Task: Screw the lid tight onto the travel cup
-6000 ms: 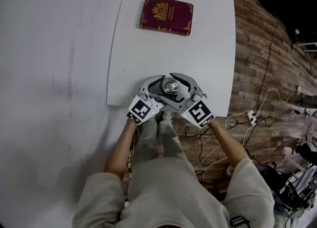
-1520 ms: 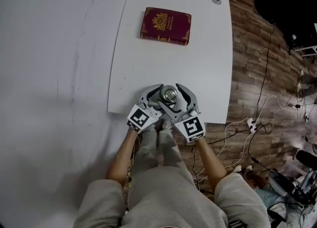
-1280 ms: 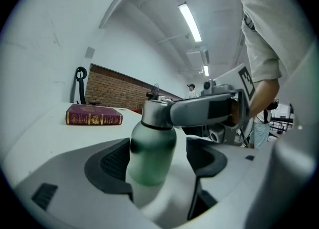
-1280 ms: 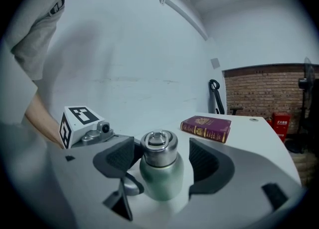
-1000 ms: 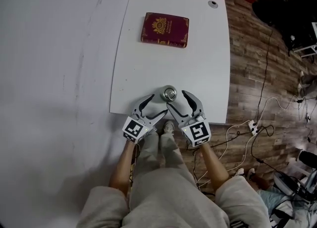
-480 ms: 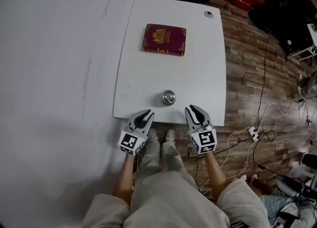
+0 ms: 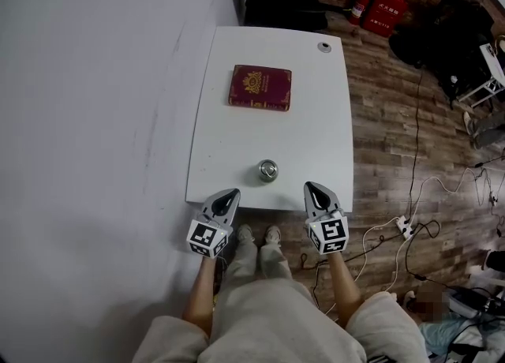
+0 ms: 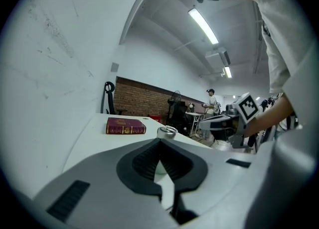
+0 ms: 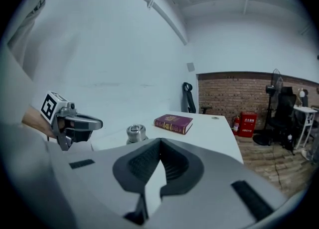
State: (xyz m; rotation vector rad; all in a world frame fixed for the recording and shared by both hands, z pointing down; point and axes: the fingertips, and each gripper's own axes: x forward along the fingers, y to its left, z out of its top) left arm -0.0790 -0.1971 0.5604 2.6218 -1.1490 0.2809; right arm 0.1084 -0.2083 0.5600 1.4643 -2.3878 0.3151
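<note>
The silver travel cup [image 7: 268, 170] stands upright with its lid on, near the front edge of the white table [image 7: 316, 132]. Nothing touches it. My left gripper [image 7: 230, 193] hovers at the table's near edge, left of the cup and apart from it. My right gripper [image 7: 310, 186] hovers at the near edge on the cup's right. Both pairs of jaws have just been closing and now meet tip to tip with nothing between them. The cup [image 8: 167, 132] peeks over the shut left gripper [image 8: 159, 139] in the left gripper view. It [image 9: 135, 133] stands left of the shut right gripper [image 9: 159, 141] in the right gripper view.
A dark red book [image 7: 260, 87] lies flat at the table's middle far part. A round grommet [image 7: 324, 46] sits at the far right corner. A white wall runs along the left. Cables and a power strip [image 7: 404, 226] lie on the wooden floor at the right.
Both grippers let go of the cup, drew back to the table's near edge and spread apart, and their jaws went from wide open to shut. The cup stayed in place.
</note>
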